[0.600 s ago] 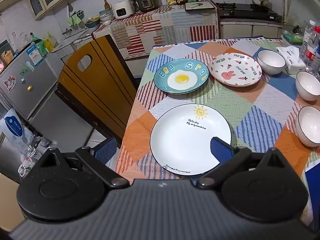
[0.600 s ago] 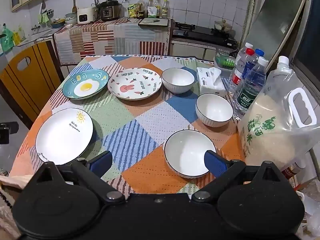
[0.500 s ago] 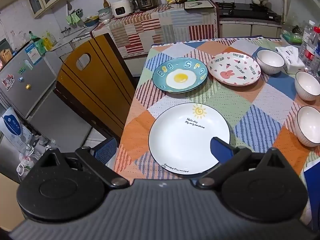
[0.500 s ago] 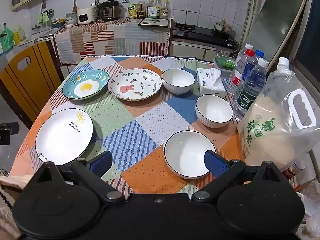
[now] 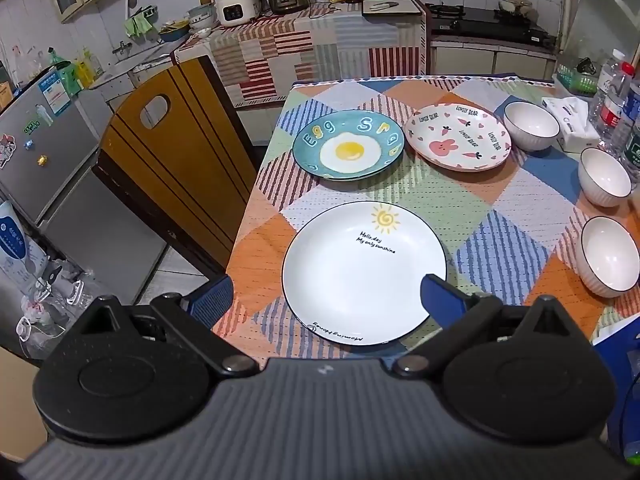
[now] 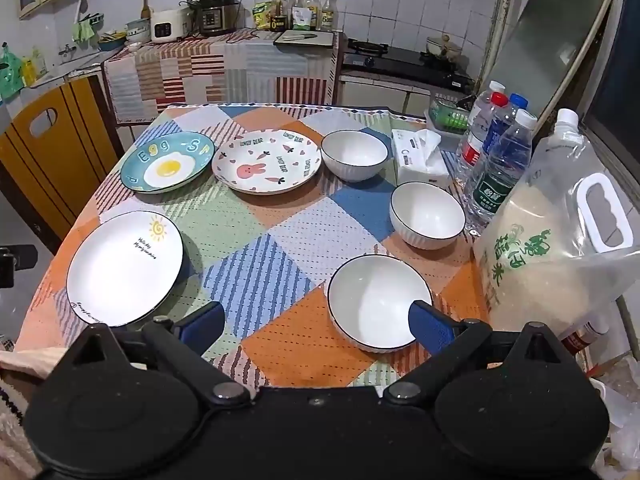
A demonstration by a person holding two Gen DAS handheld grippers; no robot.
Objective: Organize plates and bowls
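Three plates lie on the checked tablecloth (image 5: 440, 184): a white sun plate (image 5: 360, 268) nearest, a blue fried-egg plate (image 5: 348, 146) behind it, a pink rabbit plate (image 5: 458, 136) to its right. Three white bowls stand in a row on the right: near bowl (image 6: 376, 300), middle bowl (image 6: 426, 214), far bowl (image 6: 354, 154). My left gripper (image 5: 326, 298) hangs open above the sun plate's near edge, holding nothing. Open and empty too, my right gripper (image 6: 316, 324) hovers over the table's front, its right finger over the near bowl's rim.
A large bag of rice (image 6: 552, 240), water bottles (image 6: 496, 168) and a tissue box (image 6: 422, 160) crowd the table's right side. A yellow wooden chair back (image 5: 168, 140) stands off the left edge. The kitchen counter (image 6: 224, 64) lies beyond.
The left gripper has drifted slightly, so the plates sit a little further left in its view. The right view is unchanged.
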